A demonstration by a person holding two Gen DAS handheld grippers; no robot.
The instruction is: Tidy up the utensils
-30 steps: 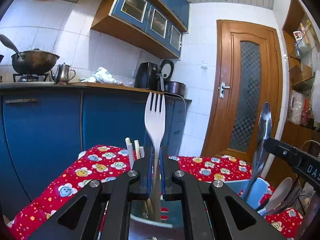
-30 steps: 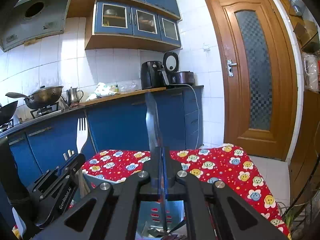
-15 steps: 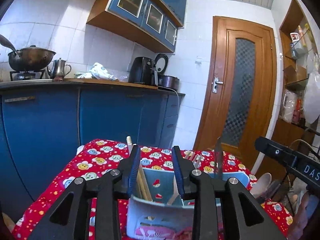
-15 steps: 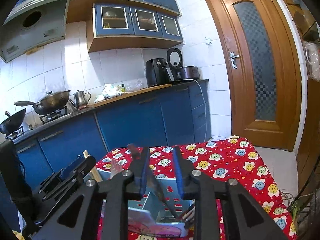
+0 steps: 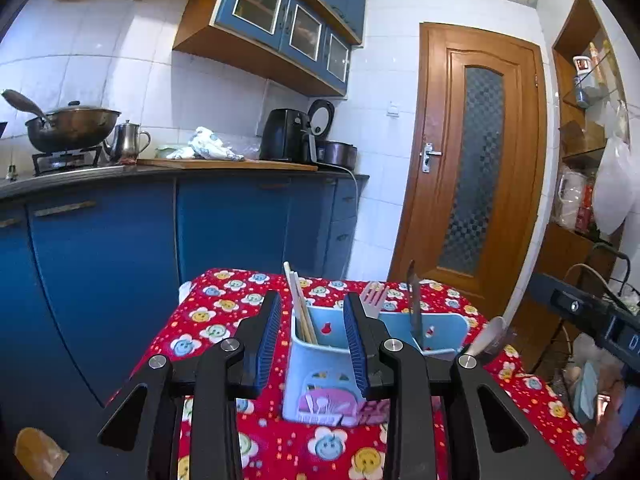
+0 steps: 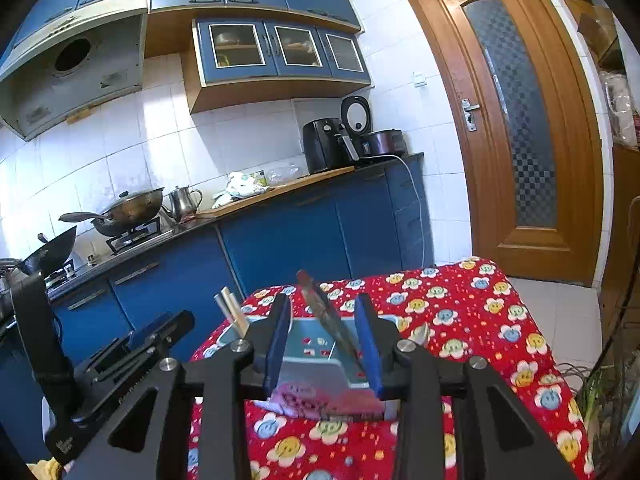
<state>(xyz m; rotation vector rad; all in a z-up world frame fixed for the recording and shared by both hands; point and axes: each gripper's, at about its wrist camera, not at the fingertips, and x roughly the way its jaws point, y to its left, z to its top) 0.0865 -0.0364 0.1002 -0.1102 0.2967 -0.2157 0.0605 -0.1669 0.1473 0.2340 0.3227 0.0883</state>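
A light blue utensil holder point(image 5: 320, 368) stands on the red flowered tablecloth point(image 5: 208, 320). In it are chopsticks point(image 5: 298, 308), a white fork point(image 5: 374, 300), a knife point(image 5: 414, 304) and a spoon point(image 5: 486, 336). My left gripper point(image 5: 313, 300) is open and empty, drawn back in front of the holder. The right gripper point(image 6: 323, 304) has its jaws opening. The knife point(image 6: 324, 316) leans in the holder point(image 6: 316, 360) beyond its gap, and neither pad touches it. The chopsticks point(image 6: 234, 312) stand at the holder's left end. Each gripper shows at the edge of the other's view.
Blue cabinets point(image 5: 120, 240) and a counter run behind the table, carrying a wok point(image 5: 72, 128), a kettle point(image 5: 128, 142) and an air fryer point(image 5: 286, 136). A wooden door point(image 5: 476, 160) is behind on the right. Cluttered shelves point(image 5: 588, 140) stand at the far right.
The left gripper let go of the white fork and the right let go of the knife; both now stand in the holder. Both grippers opened and drew back and up.
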